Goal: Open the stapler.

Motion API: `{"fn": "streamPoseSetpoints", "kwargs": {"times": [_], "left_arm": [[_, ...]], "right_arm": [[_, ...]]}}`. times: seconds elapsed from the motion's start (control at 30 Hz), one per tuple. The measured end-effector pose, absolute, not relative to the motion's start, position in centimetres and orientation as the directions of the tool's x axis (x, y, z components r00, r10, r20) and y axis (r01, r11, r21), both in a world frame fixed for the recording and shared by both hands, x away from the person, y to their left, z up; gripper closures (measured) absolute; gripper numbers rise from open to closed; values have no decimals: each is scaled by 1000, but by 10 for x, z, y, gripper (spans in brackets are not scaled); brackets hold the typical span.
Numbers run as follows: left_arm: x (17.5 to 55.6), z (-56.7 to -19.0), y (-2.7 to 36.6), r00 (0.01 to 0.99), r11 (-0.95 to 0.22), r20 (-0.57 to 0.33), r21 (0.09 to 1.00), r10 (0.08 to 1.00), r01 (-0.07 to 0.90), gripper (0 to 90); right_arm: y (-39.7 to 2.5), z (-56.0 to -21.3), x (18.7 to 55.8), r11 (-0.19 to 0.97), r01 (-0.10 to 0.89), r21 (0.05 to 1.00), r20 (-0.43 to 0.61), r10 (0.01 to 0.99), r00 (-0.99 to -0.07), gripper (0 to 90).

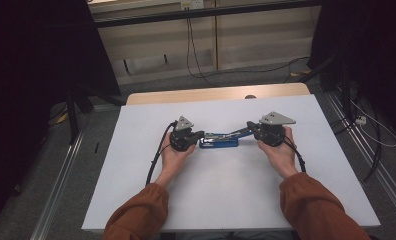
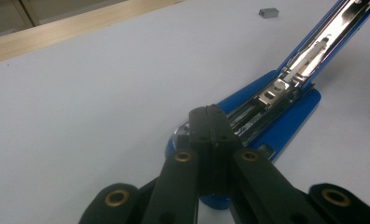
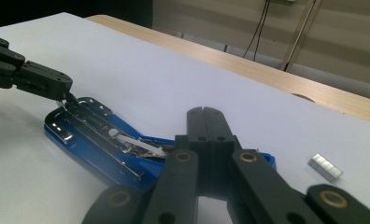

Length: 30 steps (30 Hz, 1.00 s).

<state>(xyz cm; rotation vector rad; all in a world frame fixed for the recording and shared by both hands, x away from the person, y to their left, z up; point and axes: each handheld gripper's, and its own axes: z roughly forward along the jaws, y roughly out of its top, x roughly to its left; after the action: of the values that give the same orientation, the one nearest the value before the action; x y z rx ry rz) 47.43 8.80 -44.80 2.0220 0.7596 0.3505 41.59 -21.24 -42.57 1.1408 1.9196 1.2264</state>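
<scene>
Where the sleeves [image 1: 141, 215] enter at the near edge of the counter [image 1: 226, 200], the forearms run forward to two hands, each holding a gripper, and a blue stapler [image 1: 219, 141] lies between them near the counter's middle. At the stapler's left end, the left gripper [image 1: 200, 134] has its jaws pressed together with no gap, tips down on the stapler's front end; whether they pinch any part of it, I cannot tell. At the stapler's right end, the right gripper [image 1: 250, 126] also has its jaws drawn fully together, and the stapler's raised arm slants up to them; whether that arm is caught between them is hidden.

From the high view the stapler reads as a flat blue base with a thin arm lifted toward the right gripper. In the left gripper view the stapler [image 2: 286, 112] is plainly swung open, its bright metal channel rising up and away beyond the closed left gripper [image 2: 213, 114]. A small grey block of staples [image 2: 268, 12] lies on the counter well beyond the stapler there. In the right gripper view the stapler [image 3: 94, 140] lies just beyond the right gripper [image 3: 205, 114], the left gripper [image 3: 73, 99] touches its far end, and the staples [image 3: 325, 167] sit to the stapler's right, apart from it.
</scene>
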Motion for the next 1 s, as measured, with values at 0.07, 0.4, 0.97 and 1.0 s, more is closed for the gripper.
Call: {"fn": "streamPoseSetpoints", "kwargs": {"times": [0.07, 0.4, 0.97, 1.0], "left_arm": [[474, -448, 88, 769, -389, -49, 841, 637, 376, 900], [474, -448, 88, 769, -388, -50, 842, 638, 376, 900], [475, -448, 89, 769, -379, -63, 842, 636, 383, 900], [475, -448, 89, 768, -380, -61, 842, 637, 382, 900]], "right_arm": [[-214, -428, 414, 203, 350, 914, -21, 888, -459, 900], [-220, -437, 409, 206, 354, 912, -19, 885, -465, 900], [-229, -441, 409, 203, 368, 908, -13, 889, -458, 900], [-230, -441, 409, 202, 370, 907, -11, 889, -458, 900]]}}
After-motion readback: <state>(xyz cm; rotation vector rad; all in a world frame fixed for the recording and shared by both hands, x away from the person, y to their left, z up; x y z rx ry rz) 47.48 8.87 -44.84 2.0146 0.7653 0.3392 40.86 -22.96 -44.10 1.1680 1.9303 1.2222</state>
